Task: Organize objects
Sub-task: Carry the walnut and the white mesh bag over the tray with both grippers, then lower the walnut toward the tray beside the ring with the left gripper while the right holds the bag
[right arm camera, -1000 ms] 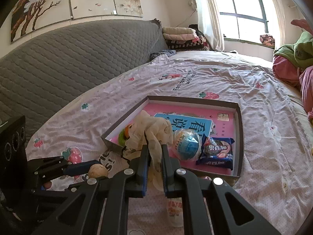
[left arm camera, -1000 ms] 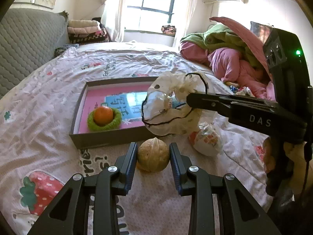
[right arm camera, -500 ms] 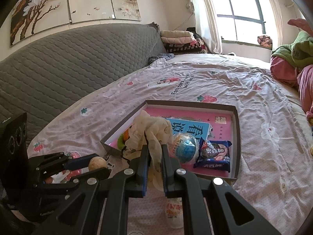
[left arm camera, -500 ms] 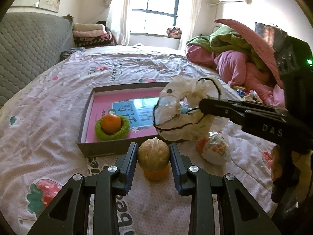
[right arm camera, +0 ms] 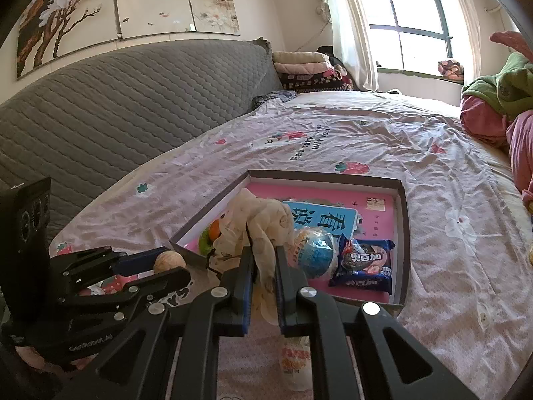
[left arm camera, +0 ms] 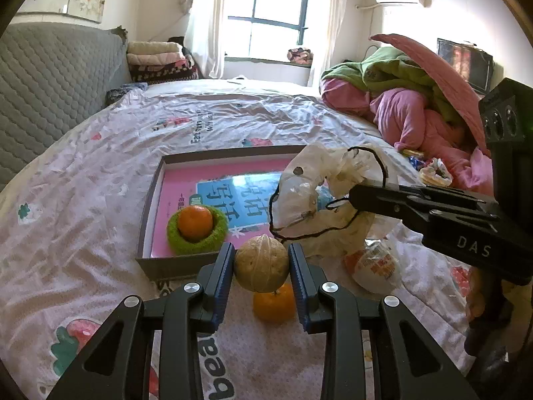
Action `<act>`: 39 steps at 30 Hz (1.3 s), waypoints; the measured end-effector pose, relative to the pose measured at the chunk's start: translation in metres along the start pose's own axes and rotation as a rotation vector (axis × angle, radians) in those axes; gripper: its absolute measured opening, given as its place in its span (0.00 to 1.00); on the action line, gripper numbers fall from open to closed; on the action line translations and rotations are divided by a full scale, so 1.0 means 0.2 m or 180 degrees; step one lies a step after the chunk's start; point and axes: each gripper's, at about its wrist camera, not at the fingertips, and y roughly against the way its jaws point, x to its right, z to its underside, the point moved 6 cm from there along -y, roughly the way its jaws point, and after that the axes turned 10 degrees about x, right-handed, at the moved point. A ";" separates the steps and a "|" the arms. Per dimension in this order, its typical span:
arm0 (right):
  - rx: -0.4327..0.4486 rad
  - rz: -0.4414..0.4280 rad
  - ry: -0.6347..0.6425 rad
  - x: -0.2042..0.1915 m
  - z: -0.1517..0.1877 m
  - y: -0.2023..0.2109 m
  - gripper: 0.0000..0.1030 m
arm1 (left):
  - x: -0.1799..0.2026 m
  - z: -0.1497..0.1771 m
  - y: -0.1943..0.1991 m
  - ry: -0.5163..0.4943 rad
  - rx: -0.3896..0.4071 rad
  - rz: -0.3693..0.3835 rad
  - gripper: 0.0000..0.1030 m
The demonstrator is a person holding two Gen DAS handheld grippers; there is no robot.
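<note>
- The walnut [left arm camera: 261, 263] is pinched between the pads of the left gripper [left arm camera: 261, 266] and held clear of the bedspread [left arm camera: 83, 200], just short of the near edge of the tray [left arm camera: 153, 183].
- A slip is judged the main risk: the round, hard shell is gripped only at its sides, so a jolt could let it drop onto the orange [left arm camera: 274, 303] lying directly below and roll off.
- The near wall of the tray could be clipped if the walnut is carried in too low.
- The right gripper [right arm camera: 263, 266] is clamped on the crumpled plastic bag [right arm camera: 263, 223], which hangs over the tray's near right corner; its loose folds could snag the walnut's path.
- A nested orange [left arm camera: 196, 221] already occupies the tray's near left corner.
</note>
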 end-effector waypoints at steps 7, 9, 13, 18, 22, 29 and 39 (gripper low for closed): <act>0.0057 -0.0007 -0.0003 0.01 -0.03 0.00 0.12 | -0.03 -0.04 -0.02 0.0014 0.0048 -0.0012 0.33; 0.0066 0.0004 -0.0010 0.01 -0.03 0.01 0.12 | -0.03 -0.04 -0.02 0.0023 0.0037 -0.0002 0.33; 0.0106 0.0026 -0.0024 0.02 -0.05 0.02 0.12 | -0.05 -0.07 -0.03 0.0027 0.0069 -0.0007 0.33; 0.0155 0.0052 -0.0019 0.04 -0.07 0.03 0.12 | -0.06 -0.13 -0.05 0.0004 0.0140 -0.0024 0.33; 0.0182 0.0064 -0.0018 0.05 -0.08 0.04 0.12 | -0.08 -0.17 -0.06 -0.0005 0.0174 -0.0029 0.33; 0.0253 0.0106 -0.0025 0.08 -0.11 0.05 0.12 | -0.08 -0.22 -0.10 -0.0046 0.0219 -0.0018 0.33; 0.0293 0.0158 0.0024 0.09 -0.16 0.04 0.12 | -0.12 -0.31 -0.15 -0.0045 0.0261 -0.0019 0.33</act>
